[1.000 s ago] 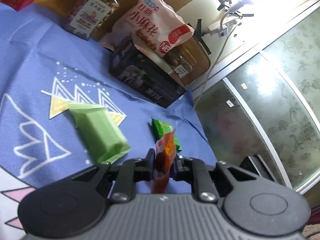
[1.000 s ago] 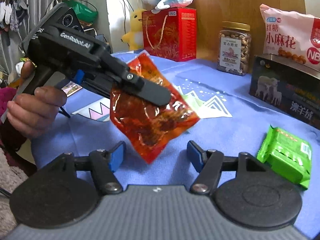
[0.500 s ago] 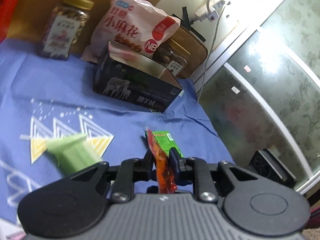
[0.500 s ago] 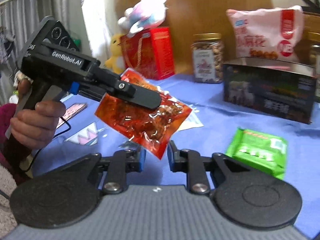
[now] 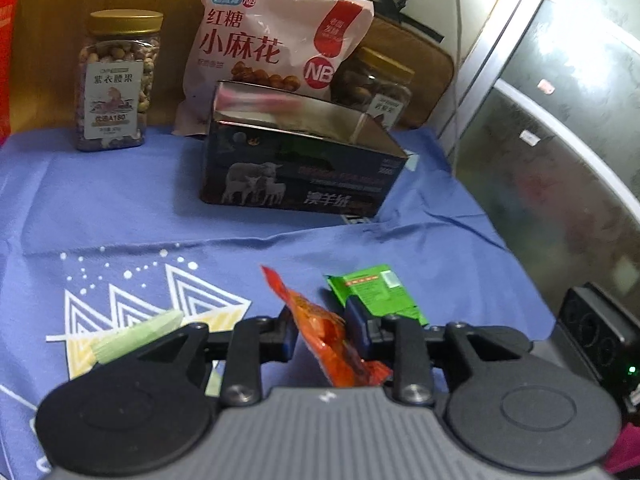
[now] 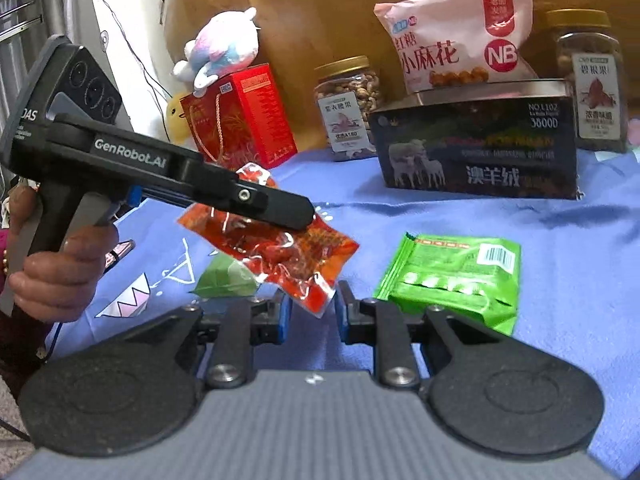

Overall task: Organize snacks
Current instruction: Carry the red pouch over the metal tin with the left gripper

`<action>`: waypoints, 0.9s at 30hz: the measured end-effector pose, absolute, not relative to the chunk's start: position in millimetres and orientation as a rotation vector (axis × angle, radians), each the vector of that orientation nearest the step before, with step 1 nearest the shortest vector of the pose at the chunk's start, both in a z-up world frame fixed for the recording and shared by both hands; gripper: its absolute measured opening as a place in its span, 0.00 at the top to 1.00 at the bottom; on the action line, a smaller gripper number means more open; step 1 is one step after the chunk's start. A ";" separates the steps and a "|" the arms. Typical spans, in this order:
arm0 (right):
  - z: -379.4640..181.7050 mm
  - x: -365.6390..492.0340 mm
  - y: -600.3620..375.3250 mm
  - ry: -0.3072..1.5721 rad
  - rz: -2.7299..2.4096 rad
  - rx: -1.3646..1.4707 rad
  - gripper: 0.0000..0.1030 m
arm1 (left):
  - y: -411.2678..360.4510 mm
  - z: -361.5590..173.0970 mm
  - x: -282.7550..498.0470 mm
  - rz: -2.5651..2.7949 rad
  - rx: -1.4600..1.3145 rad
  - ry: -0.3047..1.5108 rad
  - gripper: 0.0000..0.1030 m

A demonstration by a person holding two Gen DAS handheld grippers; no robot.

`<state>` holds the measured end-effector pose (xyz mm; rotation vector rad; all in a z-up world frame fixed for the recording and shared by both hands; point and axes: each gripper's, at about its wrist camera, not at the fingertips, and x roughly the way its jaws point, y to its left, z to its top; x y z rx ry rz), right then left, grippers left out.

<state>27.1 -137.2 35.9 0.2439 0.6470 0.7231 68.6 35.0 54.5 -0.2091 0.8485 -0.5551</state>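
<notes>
A red-orange snack packet (image 5: pixel 328 332) sits between the fingers of my left gripper (image 5: pixel 322 322); the jaws stand a little apart around it and it hangs tilted. In the right wrist view the left gripper (image 6: pixel 280 210) holds the same packet (image 6: pixel 276 252) in the air above the blue cloth. My right gripper (image 6: pixel 310 314) is partly open, with the packet's lower corner between its fingertips. A bright green snack packet (image 6: pixel 452 276) lies flat on the cloth to the right; it also shows in the left wrist view (image 5: pixel 376 290). A pale green packet (image 5: pixel 136 336) lies at the left.
An open dark box with sheep on it (image 5: pixel 300 164) stands at the back. Behind it are a pink snack bag (image 5: pixel 272 52), two nut jars (image 5: pixel 116 80) (image 6: pixel 592 80) and a red gift box (image 6: pixel 236 116) with a plush toy on top. The table edge is at the right.
The left gripper's jaws have widened slightly around the red packet. The right gripper's jaws have opened from nearly shut, and the packet's corner is now between them. Both views have shifted.
</notes>
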 end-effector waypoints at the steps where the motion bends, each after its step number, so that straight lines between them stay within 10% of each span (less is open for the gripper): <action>1: 35.9 26.9 -136.2 0.649 0.720 0.238 0.75 | 33.5 54.7 68.1 -0.548 -0.199 0.848 0.75; 27: 47.4 43.3 -151.2 0.631 0.695 0.324 0.74 | 28.4 74.3 88.0 -0.569 -0.201 0.836 0.75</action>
